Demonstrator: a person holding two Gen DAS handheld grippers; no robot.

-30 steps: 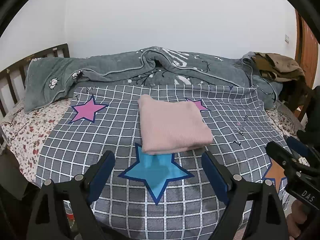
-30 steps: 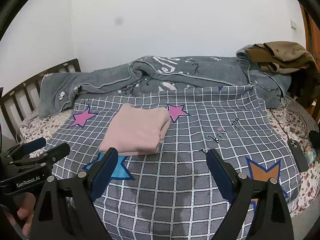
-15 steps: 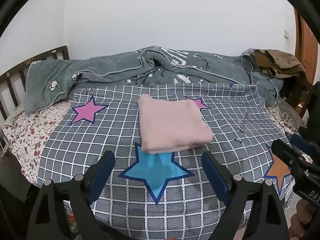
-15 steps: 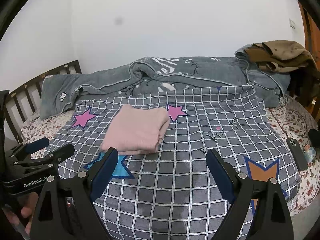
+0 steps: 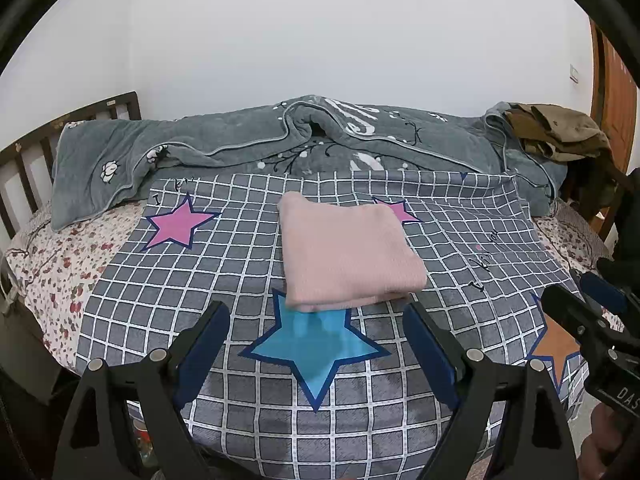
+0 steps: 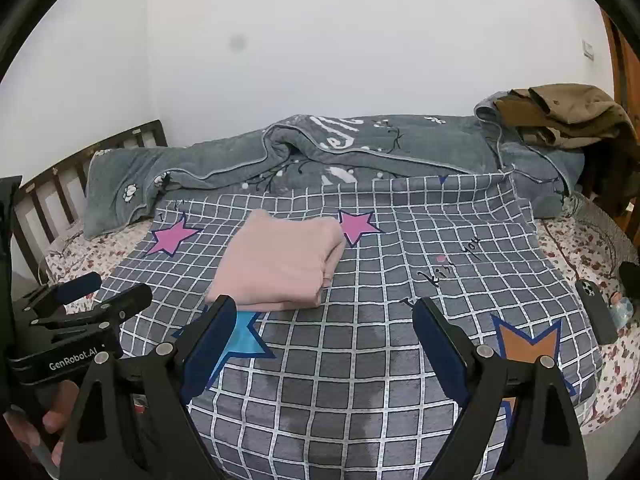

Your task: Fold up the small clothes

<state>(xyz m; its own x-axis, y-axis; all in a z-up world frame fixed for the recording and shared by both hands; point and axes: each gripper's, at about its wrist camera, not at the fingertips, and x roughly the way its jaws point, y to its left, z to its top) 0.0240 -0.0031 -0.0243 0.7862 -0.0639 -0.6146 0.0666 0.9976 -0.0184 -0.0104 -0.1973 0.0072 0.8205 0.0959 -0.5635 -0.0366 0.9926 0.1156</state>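
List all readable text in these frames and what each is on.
"GenRobot.AI": on the body of the left gripper, seen from the right wrist.
"DAS", cut off at the frame edge: on the right gripper, seen from the left wrist.
"kiss you", handwritten style: printed on the checked blanket.
Large white lettering on the grey quilt: folded over, not readable.

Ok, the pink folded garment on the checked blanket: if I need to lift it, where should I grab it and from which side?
Probably take the pink folded garment at its near edge, above the blue star, coming in low from the front. There the layers stack into one thick, open hem facing both cameras, so a finger could slide under the whole pile. Both the left hand-held gripper and right hand-held gripper stand open, short of it.
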